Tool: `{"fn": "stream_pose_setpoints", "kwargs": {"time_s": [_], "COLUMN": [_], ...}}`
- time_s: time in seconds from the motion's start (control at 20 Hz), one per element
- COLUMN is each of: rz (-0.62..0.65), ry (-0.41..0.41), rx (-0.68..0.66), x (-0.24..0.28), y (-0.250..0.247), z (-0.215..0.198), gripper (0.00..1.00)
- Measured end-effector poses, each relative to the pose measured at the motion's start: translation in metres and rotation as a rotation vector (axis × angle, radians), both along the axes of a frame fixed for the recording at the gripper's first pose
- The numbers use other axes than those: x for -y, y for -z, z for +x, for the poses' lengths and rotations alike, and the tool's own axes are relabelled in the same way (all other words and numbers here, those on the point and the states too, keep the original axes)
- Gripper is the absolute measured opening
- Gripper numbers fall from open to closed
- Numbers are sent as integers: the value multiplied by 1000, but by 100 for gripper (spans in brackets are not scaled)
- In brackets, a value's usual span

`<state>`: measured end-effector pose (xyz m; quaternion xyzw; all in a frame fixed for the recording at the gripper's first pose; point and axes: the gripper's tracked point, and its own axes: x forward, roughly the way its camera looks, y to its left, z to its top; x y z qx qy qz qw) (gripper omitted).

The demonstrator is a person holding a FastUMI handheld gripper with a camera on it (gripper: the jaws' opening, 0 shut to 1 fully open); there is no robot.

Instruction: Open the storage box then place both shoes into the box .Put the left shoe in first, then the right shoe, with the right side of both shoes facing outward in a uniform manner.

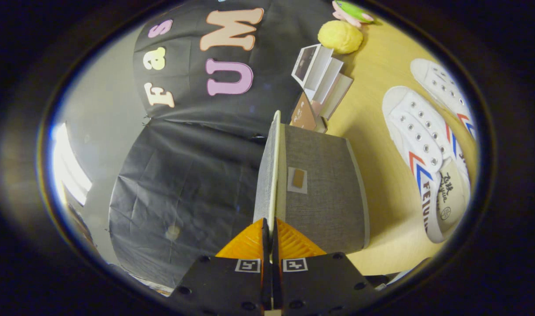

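My gripper (pixel 271 226) is shut on the thin lid (pixel 263 175) of the grey fabric storage box (pixel 326 202). The lid runs edge-on straight ahead from between the orange fingers (pixel 249 243), lifted away from the box body. The box has a small brown patch on its face. Two white canvas shoes with red and blue stripes lie on the wooden table (pixel 377 101) beyond the box's far side. The nearer shoe (pixel 418 149) rests beside the box, its insole showing. The second shoe (pixel 443 85) lies just past it.
A stack of folded white and brown cards (pixel 322 77) leans near the far end of the box. A yellow lumpy object (pixel 340 36) and a pink and green toy (pixel 351 11) sit further along the table. Black cloth hangs on the lid's other side.
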<state>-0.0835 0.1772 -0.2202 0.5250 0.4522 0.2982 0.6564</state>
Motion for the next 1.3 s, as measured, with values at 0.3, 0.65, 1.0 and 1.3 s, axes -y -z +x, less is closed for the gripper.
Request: {"fn": "stream_pose_setpoints", "kwargs": {"time_s": [0.3,0.65,1.0,1.3], "rz": [-3,-23,-1,-20], "ry": [-50,-107,-137,-165], "rx": [83,185,237,288], "x": [-13,-47,-94,-139], "y": [-52,-109,-144,-162], "z": [10,15,13,9], "gripper": [6,6,6,6]}}
